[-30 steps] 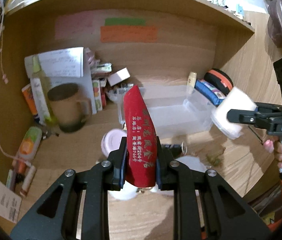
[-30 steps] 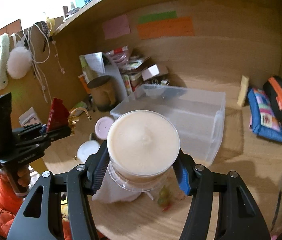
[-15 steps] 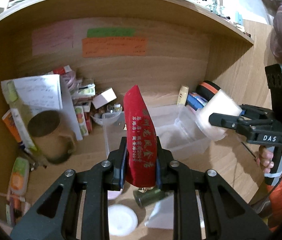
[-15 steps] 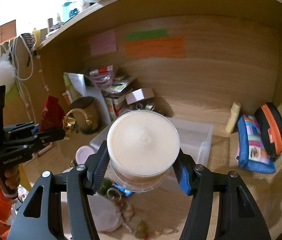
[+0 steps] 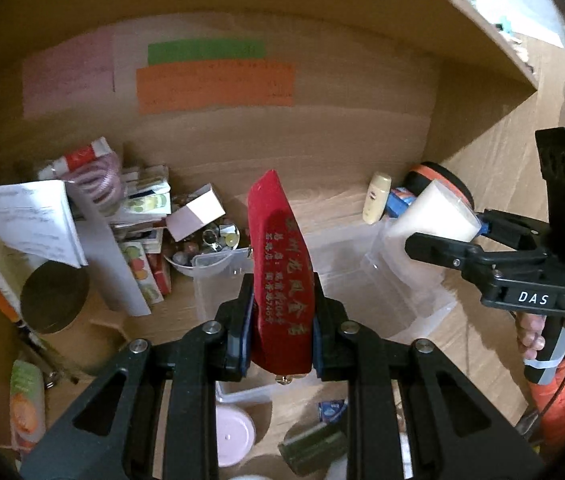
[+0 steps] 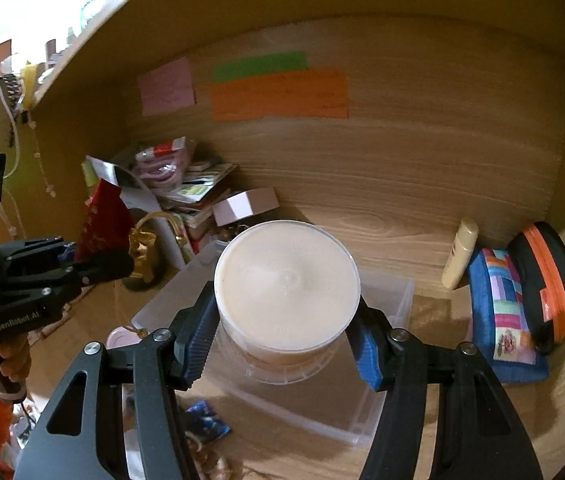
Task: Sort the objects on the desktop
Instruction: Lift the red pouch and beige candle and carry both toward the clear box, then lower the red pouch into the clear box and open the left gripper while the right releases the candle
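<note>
My left gripper (image 5: 280, 330) is shut on a red pouch (image 5: 280, 272) with gold lettering, held upright above the near end of a clear plastic bin (image 5: 366, 280). The pouch also shows in the right wrist view (image 6: 102, 220). My right gripper (image 6: 286, 338) is shut on a round clear tub (image 6: 286, 284) of cream-white stuff, held over the same bin (image 6: 398, 292). In the left wrist view that tub (image 5: 430, 216) hangs above the bin's right end.
A cluttered pile of booklets and a small box (image 5: 196, 216) fills the back left beside a brown mug (image 5: 54, 298). A cream bottle (image 6: 460, 252), a patchwork pouch (image 6: 502, 312) and a black-orange case (image 6: 550, 280) lie at the right wall. A pink lid (image 5: 234, 436) sits near the front.
Both grippers moved forward into the shelf and closer over the clear bin, each still holding its object. The desk clutter now looks nearer.
</note>
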A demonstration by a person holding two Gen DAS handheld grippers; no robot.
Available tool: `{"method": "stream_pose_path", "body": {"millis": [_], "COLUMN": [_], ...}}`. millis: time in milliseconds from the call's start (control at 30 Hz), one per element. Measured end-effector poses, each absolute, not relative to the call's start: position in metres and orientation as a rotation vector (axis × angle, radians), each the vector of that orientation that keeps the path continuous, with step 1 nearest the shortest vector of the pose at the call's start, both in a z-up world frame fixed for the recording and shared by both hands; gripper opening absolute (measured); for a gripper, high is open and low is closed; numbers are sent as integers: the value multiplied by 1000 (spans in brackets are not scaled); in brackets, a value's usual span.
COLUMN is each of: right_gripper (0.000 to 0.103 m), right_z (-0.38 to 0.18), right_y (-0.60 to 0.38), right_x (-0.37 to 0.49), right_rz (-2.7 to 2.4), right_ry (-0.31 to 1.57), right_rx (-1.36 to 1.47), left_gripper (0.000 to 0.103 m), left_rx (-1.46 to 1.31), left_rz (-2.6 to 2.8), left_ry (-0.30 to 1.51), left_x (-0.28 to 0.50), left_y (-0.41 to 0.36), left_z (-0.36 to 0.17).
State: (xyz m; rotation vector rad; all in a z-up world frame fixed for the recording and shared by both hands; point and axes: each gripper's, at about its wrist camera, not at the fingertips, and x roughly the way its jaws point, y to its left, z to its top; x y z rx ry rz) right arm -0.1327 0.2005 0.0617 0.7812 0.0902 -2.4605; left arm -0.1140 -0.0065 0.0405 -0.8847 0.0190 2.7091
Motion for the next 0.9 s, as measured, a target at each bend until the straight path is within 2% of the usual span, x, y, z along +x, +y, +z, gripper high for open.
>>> {"method": "stream_pose_path", "body": {"millis": [600,900], "right_gripper": [56,56], "right_z": [19,-9], "right_y": [184,166], "right_x": [-196,-218], "right_rz": [-2414,-2351], "right_ry": [191,344], "right_rx": [955,1081], "left_gripper": [22,22], "left_rx": [-1129,-1261], "left_rz": [2609,2527], "left_ry": [43,88], "left_x": [-198,-215], "left_y": [2,4], "left_z": [-17,-44]}}
